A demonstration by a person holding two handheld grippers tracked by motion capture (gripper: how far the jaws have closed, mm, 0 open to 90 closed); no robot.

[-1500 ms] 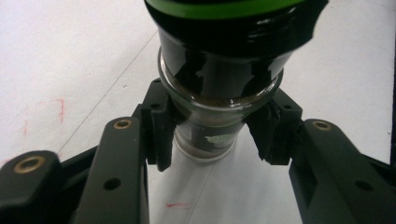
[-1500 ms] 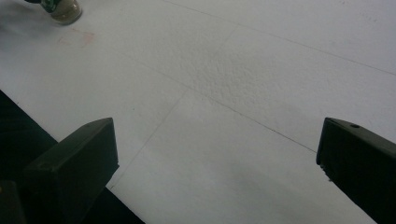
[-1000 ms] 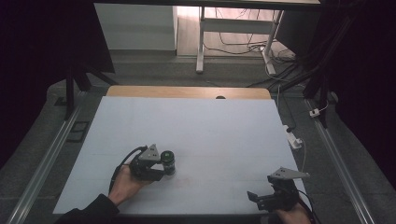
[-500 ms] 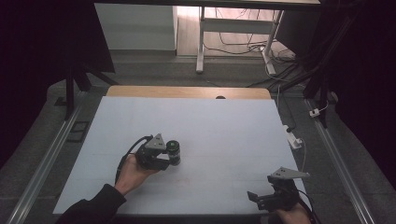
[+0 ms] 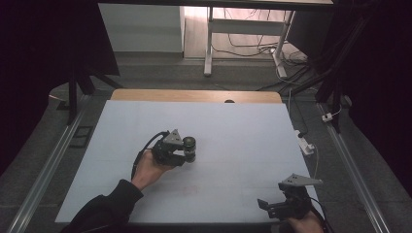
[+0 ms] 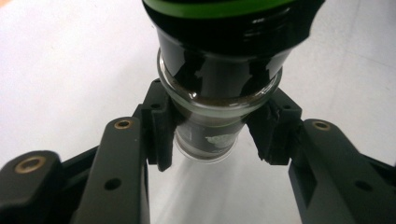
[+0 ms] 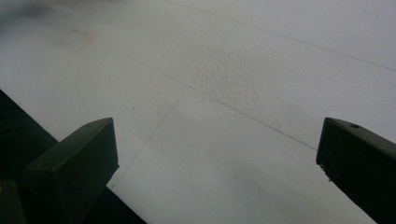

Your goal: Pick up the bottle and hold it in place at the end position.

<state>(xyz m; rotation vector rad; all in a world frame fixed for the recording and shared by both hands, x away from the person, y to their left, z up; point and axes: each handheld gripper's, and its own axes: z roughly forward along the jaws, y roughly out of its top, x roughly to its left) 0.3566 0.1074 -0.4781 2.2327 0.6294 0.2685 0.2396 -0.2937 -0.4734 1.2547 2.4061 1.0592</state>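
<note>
left gripper view: left gripper (image 6: 217, 140) clamps a dark-filled glass jar (image 6: 219, 88).

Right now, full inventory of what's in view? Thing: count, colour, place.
jar: 1, dark glass with a green band, held in the left tool above the middle-left of the table
table: 1, white top with a wooden far edge, centre
rails: 2, grey metal, one along each side of the table
white frame: 1, white, on the floor beyond the table
cables: several, dark, on the floor beyond the table
plug block: 1, white, by the table's right edge
left tool: 1, black, shut on the jar, held in the left hand
right tool: 1, black, jaws wide open with nothing between, at the table's near right corner
</note>
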